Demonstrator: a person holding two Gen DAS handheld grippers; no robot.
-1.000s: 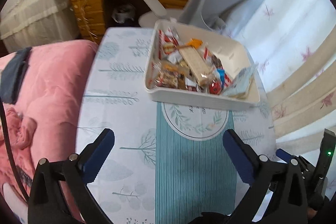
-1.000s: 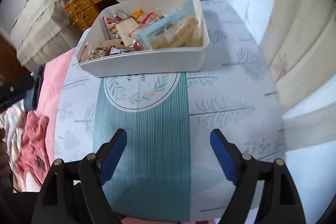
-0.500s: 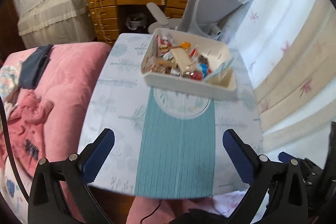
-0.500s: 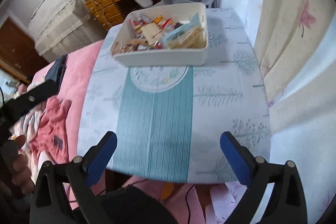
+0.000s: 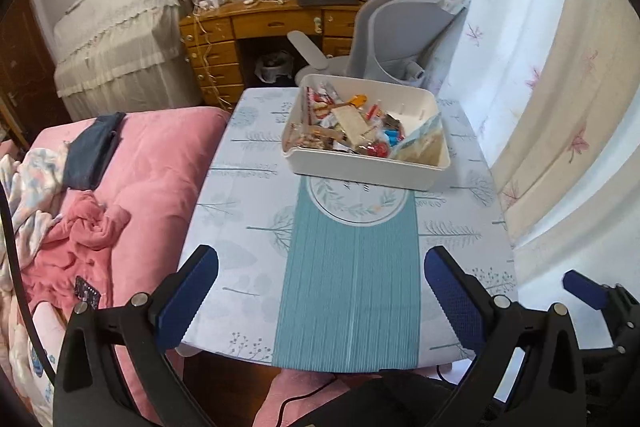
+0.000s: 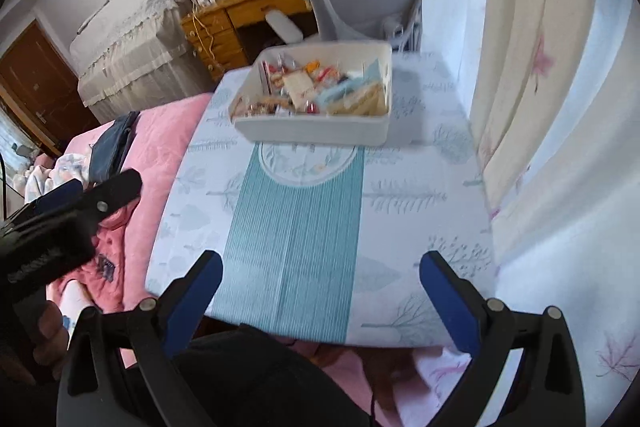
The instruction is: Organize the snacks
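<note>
Left wrist view: your left gripper [image 5: 320, 279] hangs released above the table's [image 5: 248, 227] near edge, its blue pads spread wide with nothing between them. The white bin [image 5: 360, 167] sits at the table's far edge, toward the far right corner, its near wall touching the round leaf emblem at the head of the teal striped runner [image 5: 348, 287]. Inside it, the snacks [image 5: 344, 127] lie heaped together: red and orange wrappers, a tan cracker pack, and a pale blue bag [image 5: 420, 135] leaning in the bin's right end. A grey office chair [image 5: 400, 39] stands just beyond the far edge, with a wooden desk [image 5: 256, 27] behind it. A pink quilt [image 5: 152, 167] runs along the table's left edge.

Right wrist view: your right gripper [image 6: 320, 283] is likewise released and empty over the near edge, well apart from the bin [image 6: 316, 131]. The left gripper [image 6: 100, 195] shows at the left, out over the quilt [image 6: 160, 131]. A curtain [image 6: 540, 107] hangs along the table's [image 6: 420, 227] right edge.
</note>
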